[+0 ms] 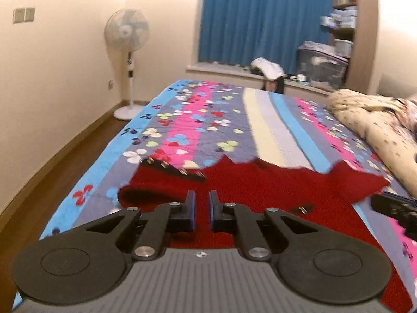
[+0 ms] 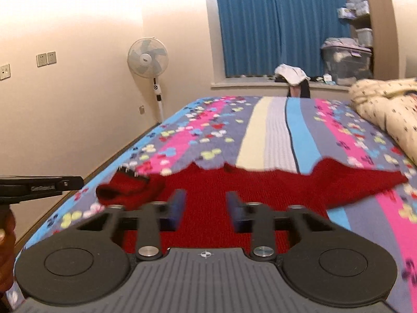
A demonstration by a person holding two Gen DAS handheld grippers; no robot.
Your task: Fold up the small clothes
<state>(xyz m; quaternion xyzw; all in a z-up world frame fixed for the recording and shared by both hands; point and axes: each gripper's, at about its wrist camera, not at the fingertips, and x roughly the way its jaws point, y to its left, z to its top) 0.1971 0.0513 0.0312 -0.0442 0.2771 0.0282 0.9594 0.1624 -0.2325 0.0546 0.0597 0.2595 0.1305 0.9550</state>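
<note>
A red knitted sweater (image 1: pixel 260 187) lies spread flat on the flowered bedspread (image 1: pixel 195 120), its hem running under both grippers. Its left sleeve is folded inward, and the cuff with black studded trim (image 1: pixel 172 168) points up the bed. My left gripper (image 1: pixel 202 198) hovers over the sweater's lower left part, its jaws shut to a narrow slit; I see no cloth pinched. In the right wrist view my right gripper (image 2: pixel 206 198) stands over the sweater (image 2: pixel 260 182) with a clear gap between its pads (image 2: pixel 179 203), which press on nothing. Its tip (image 1: pixel 396 208) also shows at the left view's right edge.
A cream quilt (image 1: pixel 378 130) is bunched along the bed's right side. Bare wooden floor (image 1: pixel 52 172) and a standing fan (image 1: pixel 127 30) lie left of the bed. Beyond the bed are a window ledge with clothes (image 1: pixel 265 67), a storage box (image 1: pixel 323 62) and blue curtains.
</note>
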